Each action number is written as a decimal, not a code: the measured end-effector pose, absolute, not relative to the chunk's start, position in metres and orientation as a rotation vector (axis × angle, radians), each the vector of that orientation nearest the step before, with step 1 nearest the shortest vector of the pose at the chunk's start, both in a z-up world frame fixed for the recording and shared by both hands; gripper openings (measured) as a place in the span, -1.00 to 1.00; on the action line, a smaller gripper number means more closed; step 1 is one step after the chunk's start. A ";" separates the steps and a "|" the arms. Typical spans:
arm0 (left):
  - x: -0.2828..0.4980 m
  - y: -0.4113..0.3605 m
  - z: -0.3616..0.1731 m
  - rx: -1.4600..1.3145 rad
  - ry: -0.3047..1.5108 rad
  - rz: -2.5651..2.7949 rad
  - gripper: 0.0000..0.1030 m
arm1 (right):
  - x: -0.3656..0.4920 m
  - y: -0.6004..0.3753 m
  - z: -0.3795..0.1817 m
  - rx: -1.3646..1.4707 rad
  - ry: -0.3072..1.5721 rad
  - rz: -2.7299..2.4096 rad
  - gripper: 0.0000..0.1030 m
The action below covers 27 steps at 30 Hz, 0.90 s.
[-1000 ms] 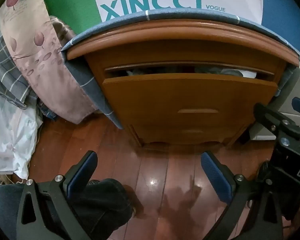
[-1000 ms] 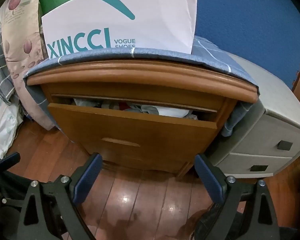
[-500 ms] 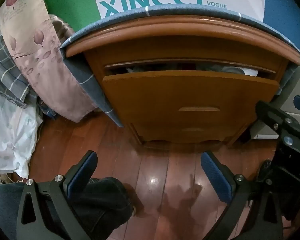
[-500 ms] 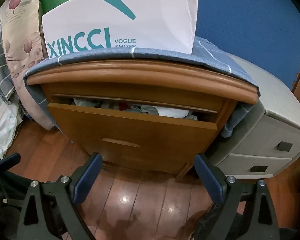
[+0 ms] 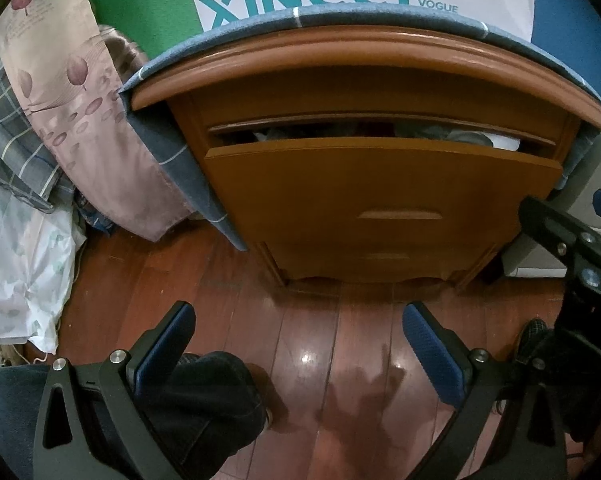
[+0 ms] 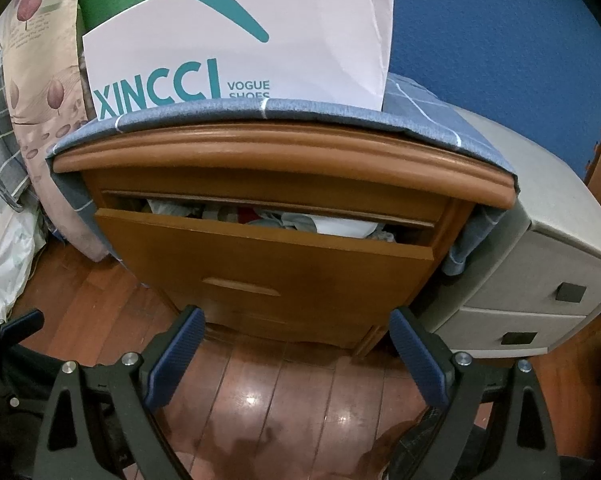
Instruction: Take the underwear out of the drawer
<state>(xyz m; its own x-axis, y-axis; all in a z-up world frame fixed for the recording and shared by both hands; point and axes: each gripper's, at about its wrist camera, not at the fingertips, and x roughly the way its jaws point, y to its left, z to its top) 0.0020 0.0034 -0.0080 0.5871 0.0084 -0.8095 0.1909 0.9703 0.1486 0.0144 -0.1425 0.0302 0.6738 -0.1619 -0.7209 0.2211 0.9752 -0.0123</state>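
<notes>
Polished wooden floor (image 6: 284, 396) runs under both tools, which hang low in front of the nightstand (image 6: 284, 152). Left tool (image 5: 296, 344) points level at the cabinet front, its blue-padded fingers (image 5: 162, 350) spread wide apart with nothing between them. Right tool (image 6: 294, 354), closer in, is likewise spread and empty, aimed slightly upward at the drawer (image 6: 260, 260). That top drawer stands pulled partway out, and the underwear (image 6: 324, 224) lies bunched inside it, showing through the gap above the drawer front. Behind the nightstand's blue checked cloth (image 6: 340, 114) stands a white bag (image 6: 236, 48) printed "XINCCI VOGUE SHOES" in teal.
</notes>
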 end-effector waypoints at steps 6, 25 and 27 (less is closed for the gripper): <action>0.003 0.003 -0.007 0.233 0.940 -0.105 1.00 | 0.014 -0.142 0.031 0.078 0.802 -0.217 0.86; 0.004 0.002 -0.006 0.233 0.941 -0.103 1.00 | 0.013 -0.143 0.030 0.086 0.799 -0.218 0.86; 0.005 0.003 -0.006 0.231 0.944 -0.104 1.00 | 0.013 -0.144 0.029 0.088 0.803 -0.215 0.86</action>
